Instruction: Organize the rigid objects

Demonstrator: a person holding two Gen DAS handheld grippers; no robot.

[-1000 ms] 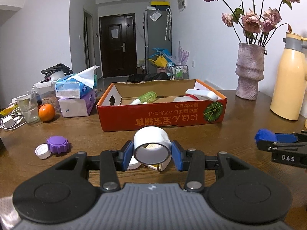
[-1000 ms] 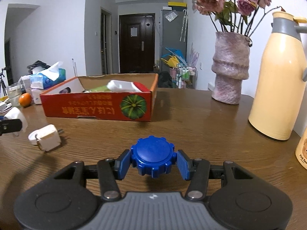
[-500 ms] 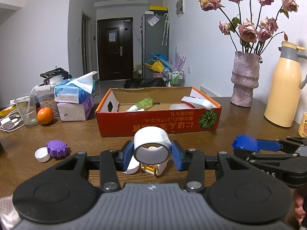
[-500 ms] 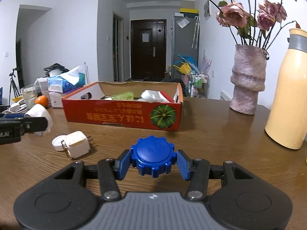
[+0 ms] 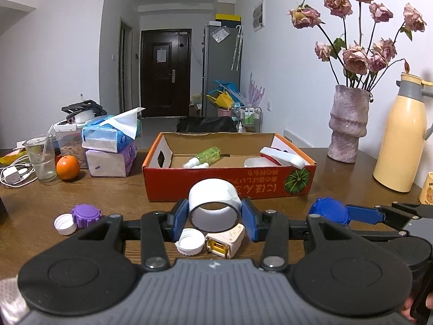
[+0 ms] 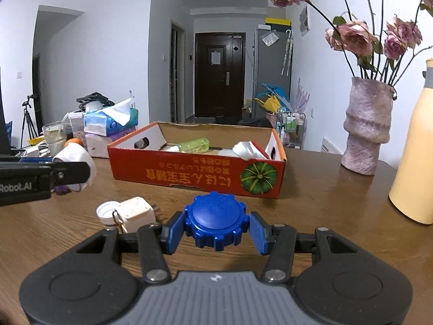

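Note:
My left gripper point(image 5: 215, 214) is shut on a white tape roll point(image 5: 213, 205) and holds it above the wooden table, in front of the orange cardboard box point(image 5: 227, 187). My right gripper point(image 6: 215, 224) is shut on a blue ribbed cap point(image 6: 215, 220), also held above the table; it shows in the left wrist view point(image 5: 328, 214) too. The box point(image 6: 194, 173) holds a green spray bottle point(image 5: 207, 155) and a white and red object point(image 5: 281, 158). A white charger plug point(image 5: 226, 242) and a white cap point(image 5: 189, 245) lie on the table below the tape roll.
A purple cap point(image 5: 86, 214) and another white cap point(image 5: 65, 224) lie at the left. Tissue packs point(image 5: 111, 146), an orange point(image 5: 67, 163), a glass point(image 5: 42, 157) and cables sit at the far left. A vase point(image 5: 347, 127) and a yellow jug point(image 5: 400, 140) stand at the right.
Both grippers have risen and pulled back from the box, each still holding its object. The right gripper has come closer to the left one. The charger and cap have stayed on the table.

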